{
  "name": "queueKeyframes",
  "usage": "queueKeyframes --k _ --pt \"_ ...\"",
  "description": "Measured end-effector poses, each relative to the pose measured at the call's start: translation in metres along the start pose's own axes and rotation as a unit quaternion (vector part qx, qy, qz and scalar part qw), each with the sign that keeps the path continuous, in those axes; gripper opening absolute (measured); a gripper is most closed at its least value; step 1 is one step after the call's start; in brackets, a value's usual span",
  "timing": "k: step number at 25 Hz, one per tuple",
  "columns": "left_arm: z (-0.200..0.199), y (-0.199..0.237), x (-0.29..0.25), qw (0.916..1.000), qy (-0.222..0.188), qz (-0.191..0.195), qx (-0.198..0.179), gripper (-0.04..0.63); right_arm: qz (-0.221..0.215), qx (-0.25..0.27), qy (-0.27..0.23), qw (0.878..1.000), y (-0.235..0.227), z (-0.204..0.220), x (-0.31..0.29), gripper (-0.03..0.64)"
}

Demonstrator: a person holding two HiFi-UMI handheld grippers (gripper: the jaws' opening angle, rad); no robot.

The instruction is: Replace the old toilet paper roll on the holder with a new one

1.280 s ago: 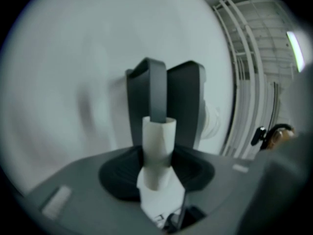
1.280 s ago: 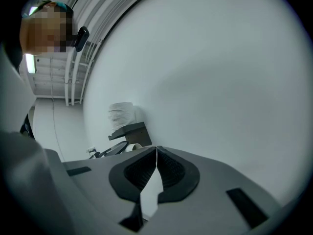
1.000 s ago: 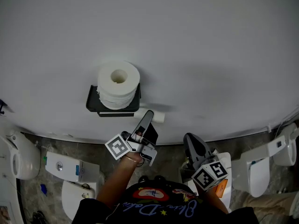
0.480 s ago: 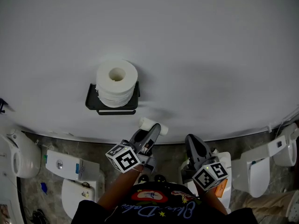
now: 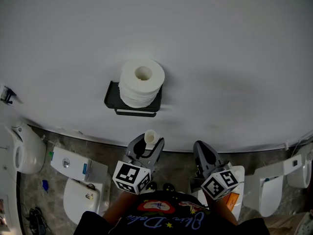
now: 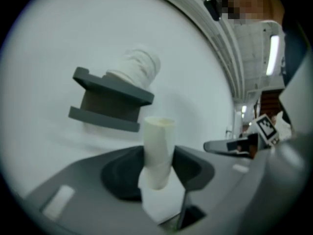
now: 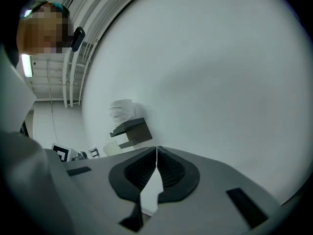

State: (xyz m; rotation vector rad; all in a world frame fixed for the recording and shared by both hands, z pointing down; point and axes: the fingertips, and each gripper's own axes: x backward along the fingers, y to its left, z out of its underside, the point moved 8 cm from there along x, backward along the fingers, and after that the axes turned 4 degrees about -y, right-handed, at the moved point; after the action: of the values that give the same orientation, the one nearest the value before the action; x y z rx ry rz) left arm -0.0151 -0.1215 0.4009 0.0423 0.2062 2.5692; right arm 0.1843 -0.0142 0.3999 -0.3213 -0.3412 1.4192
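A full white toilet paper roll (image 5: 142,82) stands on end on top of the black wall holder (image 5: 132,109). Below it, my left gripper (image 5: 148,146) is shut on the old roll's bare white tube (image 5: 150,137), which stands upright between the jaws with a scrap of paper hanging from it. In the left gripper view the tube (image 6: 158,151) is in front of the holder (image 6: 110,104). My right gripper (image 5: 201,151) hovers to the right, shut and empty; in its own view its jaws (image 7: 156,148) meet, and the holder (image 7: 131,131) is far to the left.
A plain white wall (image 5: 220,58) fills most of the view. On the floor below are a toilet (image 5: 22,151) at the left, a cistern (image 5: 78,168) with its bowl (image 5: 80,199), and more toilets (image 5: 269,185) at the right.
My left gripper has drawn back from the holder toward the person and rolled, so the tube now stands upright. The right gripper has hardly moved.
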Motion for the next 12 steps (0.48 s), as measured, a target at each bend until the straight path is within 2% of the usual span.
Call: queueKeyframes --k 4,8,12 --pt "-0.002 0.003 0.009 0.9999 0.000 -0.012 -0.011 0.172 -0.010 0.001 0.006 1.000 0.007 0.003 -0.006 0.014" --pt "-0.001 0.006 0.014 0.9999 0.005 -0.013 -0.008 0.172 -0.050 0.000 -0.025 0.998 0.014 -0.007 -0.014 0.014" --pt "-0.001 0.010 0.019 0.9998 0.000 -0.020 -0.004 0.174 -0.119 0.081 -0.033 0.989 0.027 -0.039 -0.037 0.015"
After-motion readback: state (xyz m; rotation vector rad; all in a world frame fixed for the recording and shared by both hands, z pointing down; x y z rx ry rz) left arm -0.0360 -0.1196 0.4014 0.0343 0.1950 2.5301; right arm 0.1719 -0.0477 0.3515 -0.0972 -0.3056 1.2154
